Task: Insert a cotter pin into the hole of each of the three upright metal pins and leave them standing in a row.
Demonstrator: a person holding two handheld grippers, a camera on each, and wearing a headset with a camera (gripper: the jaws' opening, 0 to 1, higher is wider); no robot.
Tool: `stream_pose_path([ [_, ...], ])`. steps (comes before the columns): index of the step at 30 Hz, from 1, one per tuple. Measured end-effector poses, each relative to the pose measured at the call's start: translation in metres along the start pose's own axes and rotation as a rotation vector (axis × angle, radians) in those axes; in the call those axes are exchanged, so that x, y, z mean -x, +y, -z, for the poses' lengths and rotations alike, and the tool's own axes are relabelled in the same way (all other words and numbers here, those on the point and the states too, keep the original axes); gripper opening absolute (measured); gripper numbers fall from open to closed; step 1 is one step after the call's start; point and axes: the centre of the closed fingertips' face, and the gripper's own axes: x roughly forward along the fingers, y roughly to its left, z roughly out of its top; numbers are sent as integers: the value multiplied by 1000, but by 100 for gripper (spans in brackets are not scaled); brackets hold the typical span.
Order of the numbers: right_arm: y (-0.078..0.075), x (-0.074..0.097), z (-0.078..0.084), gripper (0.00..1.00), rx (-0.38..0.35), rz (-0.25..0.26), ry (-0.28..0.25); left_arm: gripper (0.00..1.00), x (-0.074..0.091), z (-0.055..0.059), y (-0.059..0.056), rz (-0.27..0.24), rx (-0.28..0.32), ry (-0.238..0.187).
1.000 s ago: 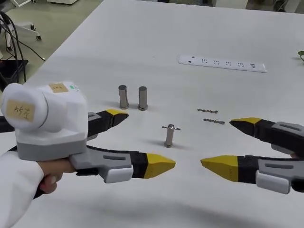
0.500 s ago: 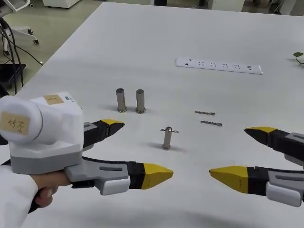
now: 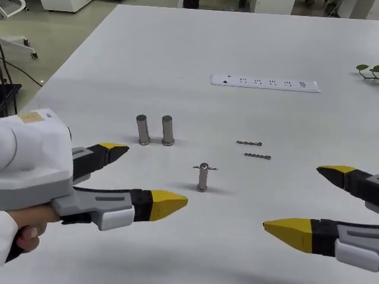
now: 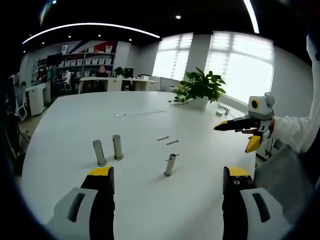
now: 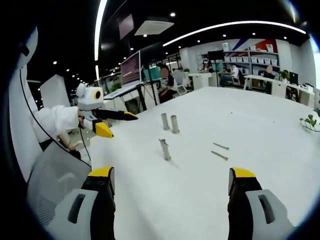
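Your left gripper (image 3: 155,174) and right gripper (image 3: 292,197) gape empty. Between them stands a smooth steel pin (image 3: 202,178) with a wire cross-piece. Two bare cylinders (image 3: 143,130) stand ahead of the left gripper, and thin cotter pins (image 3: 249,143) lie ahead of the right.

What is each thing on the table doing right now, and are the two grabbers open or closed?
Front metal pin: upright, a cotter pin through its top.
Two back metal pins: upright, side by side, no cotter pins.
Two loose cotter pins: lying flat, unused.
Left gripper: open, empty.
Right gripper: open, empty.
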Motion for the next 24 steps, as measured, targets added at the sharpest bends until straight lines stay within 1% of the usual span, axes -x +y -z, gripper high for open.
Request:
stream_pose_path([
  [1,-1,1,1,93,1,8,3,89,0,-8,4,-6,-1,-23],
  [3,-3,4,4,94,1,23,11,89,0,-17,14,-22,-4,-46],
  [6,-4,10,4,94,-22,31,-10,89,-2,-30,28,-40,-15,-67],
  [7,-4,11,4,94,-24,35,-13,89,-2,-33,31,-44,-15,-77],
  [8,-4,13,4,94,-25,40,-14,89,-3,-39,36,-53,-10,-95],
  [9,-4,15,5,94,-25,45,-11,88,-4,-43,41,-59,-10,-102],
  [12,-4,20,7,93,-29,56,-12,88,-7,-51,52,-70,-21,-109],
  [14,-5,21,8,94,-28,64,-14,86,-10,-52,58,-81,-29,-104],
  [16,-8,23,10,94,-25,80,-8,84,-15,-51,67,-108,-39,-100],
  [17,-11,24,11,94,-27,90,-6,84,-17,-50,70,-114,-38,-96],
  [18,-11,25,12,94,-31,93,-5,84,-20,-49,73,-122,-40,-86],
  [20,-11,27,12,94,-39,100,-9,83,-24,-46,77,-128,-48,-76],
  [24,-12,29,12,94,-50,114,-9,79,-32,-38,85,-132,-43,-51],
])
